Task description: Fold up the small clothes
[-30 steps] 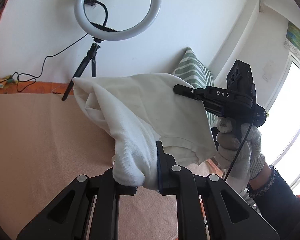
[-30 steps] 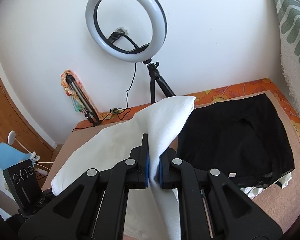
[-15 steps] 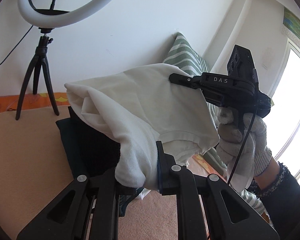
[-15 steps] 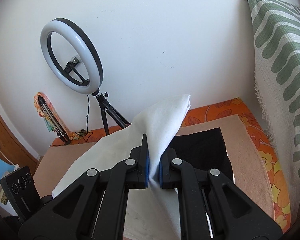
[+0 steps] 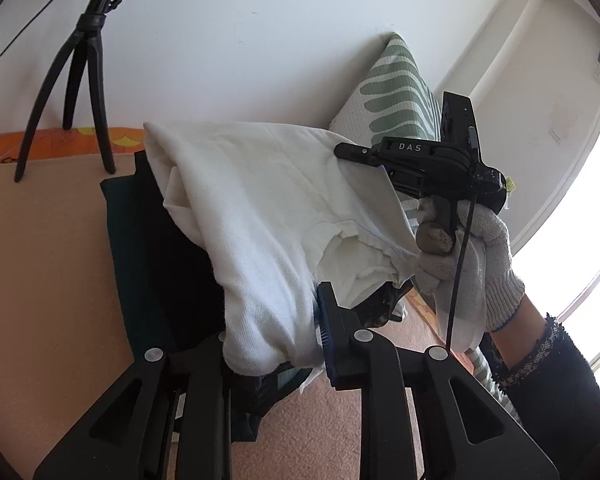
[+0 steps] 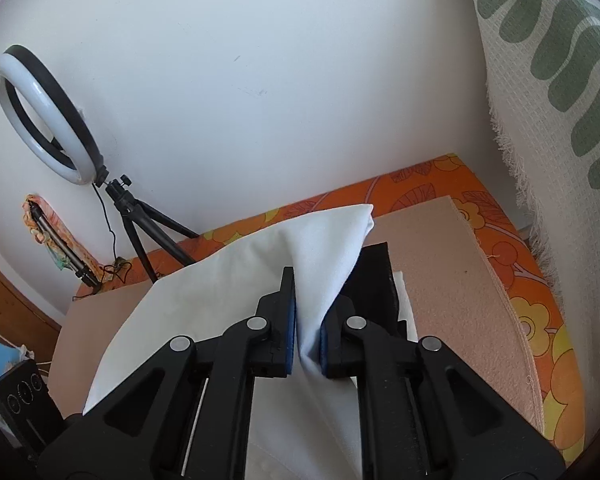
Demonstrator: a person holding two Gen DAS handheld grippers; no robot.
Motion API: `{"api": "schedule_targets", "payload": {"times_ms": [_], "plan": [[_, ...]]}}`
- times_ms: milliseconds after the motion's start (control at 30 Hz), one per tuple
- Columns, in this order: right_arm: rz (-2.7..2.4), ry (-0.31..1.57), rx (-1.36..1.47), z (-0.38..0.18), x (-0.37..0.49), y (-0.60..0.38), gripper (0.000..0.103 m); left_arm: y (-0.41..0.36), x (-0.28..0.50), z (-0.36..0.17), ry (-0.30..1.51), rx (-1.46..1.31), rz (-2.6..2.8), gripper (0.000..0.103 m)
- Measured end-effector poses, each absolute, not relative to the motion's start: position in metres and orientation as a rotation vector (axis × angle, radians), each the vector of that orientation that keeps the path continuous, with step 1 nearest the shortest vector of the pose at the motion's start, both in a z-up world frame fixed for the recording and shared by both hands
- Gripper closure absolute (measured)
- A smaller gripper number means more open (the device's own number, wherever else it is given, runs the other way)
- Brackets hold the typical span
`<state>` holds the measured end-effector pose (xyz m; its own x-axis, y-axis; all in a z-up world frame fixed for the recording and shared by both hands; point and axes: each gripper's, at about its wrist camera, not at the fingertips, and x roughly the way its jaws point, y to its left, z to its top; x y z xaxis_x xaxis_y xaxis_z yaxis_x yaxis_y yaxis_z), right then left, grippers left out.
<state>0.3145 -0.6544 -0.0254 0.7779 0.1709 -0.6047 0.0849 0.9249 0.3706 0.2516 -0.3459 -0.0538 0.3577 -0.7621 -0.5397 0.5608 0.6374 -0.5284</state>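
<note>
Cloth hangs in the air between both tools: a white garment, already folded into a thick bundle, held above the dark folded clothes that lie on the peach blanket of the bed. The left hand-held gripper is clamped on a fat roll of the white fabric at the near lower end. The right hand-held gripper is closed on a thinner fold, with the far corner of the white garment rising past its tips, over the far edge of the dark folded clothes.

From the left wrist view, the right tool, carried by a gloved hand, pinches the upper right edge of the white garment, to the right of the dark folded clothes and in front of the green-patterned pillow.

The step in hand looks like carrying the folded piece over to stack it on the dark folded clothes. To do it well, both grips should stay level and apart enough to keep the top layer taut, so the inner folds do not sag out. Lowering the far edge first, aligned with the far edge of the dark folded clothes, then laying the rest toward the near side, should keep it square. Releasing only once the fabric rests fully would avoid dragging the pile out of shape.
</note>
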Motion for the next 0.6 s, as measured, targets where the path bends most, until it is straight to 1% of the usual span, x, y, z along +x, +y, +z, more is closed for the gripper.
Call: {"api": "schedule_targets", "payload": {"times_ms": [33,67,133,167,200,233,300,433,600], "plan": [[0.003,0.691,0.389,-0.028,0.315,-0.659,0.088,-0.342,0.248,-0.055,0.85,-0.276,-0.858,0.079],[-0.034,0.693,0.375,-0.029,0.314,-0.662,0.088,-0.338,0.246,-0.056,0.857,-0.272,-0.839,0.071],[-0.088,0.697,0.352,-0.029,0.309,-0.666,0.086,-0.329,0.239,-0.06,0.883,-0.28,-0.801,0.06],[-0.107,0.703,0.345,-0.029,0.308,-0.667,0.086,-0.326,0.236,-0.064,0.901,-0.282,-0.804,0.06],[-0.129,0.706,0.339,-0.027,0.306,-0.668,0.079,-0.324,0.232,-0.066,0.916,-0.275,-0.806,0.06],[-0.144,0.701,0.338,-0.025,0.303,-0.668,0.069,-0.323,0.229,-0.068,0.924,-0.257,-0.803,0.06],[-0.157,0.683,0.342,-0.02,0.294,-0.667,0.06,-0.319,0.223,-0.07,0.933,-0.232,-0.798,0.06],[-0.153,0.662,0.354,-0.01,0.281,-0.664,0.054,-0.308,0.211,-0.068,0.926,-0.201,-0.786,0.06],[-0.15,0.639,0.345,0.005,0.258,-0.65,0.047,-0.297,0.19,-0.047,0.864,-0.153,-0.789,0.06]]}}
